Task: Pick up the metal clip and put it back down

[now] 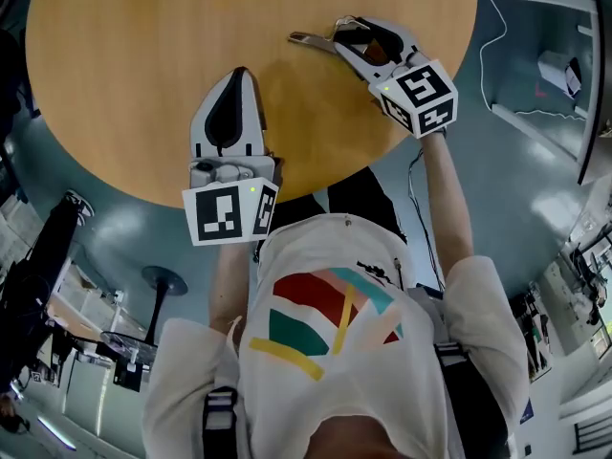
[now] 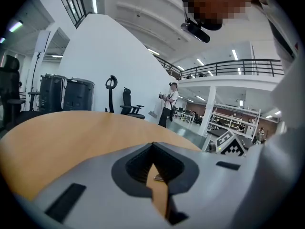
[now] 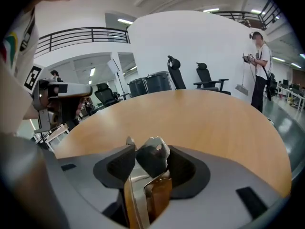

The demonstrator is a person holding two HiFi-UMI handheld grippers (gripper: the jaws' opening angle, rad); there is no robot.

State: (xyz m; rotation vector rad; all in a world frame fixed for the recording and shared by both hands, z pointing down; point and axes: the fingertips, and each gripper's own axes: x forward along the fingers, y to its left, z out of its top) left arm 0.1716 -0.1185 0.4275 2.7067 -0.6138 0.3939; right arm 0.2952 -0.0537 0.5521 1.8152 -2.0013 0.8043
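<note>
Bare tabletop (image 1: 124, 55) ahead of left hand-held gripper (image 1: 240, 75); right hand-held gripper (image 1: 346, 34) with metal clip (image 1: 308, 38) well apart

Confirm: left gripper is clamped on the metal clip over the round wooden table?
No, the right gripper is clamped on the metal clip over the round wooden table. The right gripper view shows it between the jaws; the left gripper is shut, empty.

Head camera looks steeply down at the table (image 1: 115, 84); gripper cameras skim low across it.
</note>
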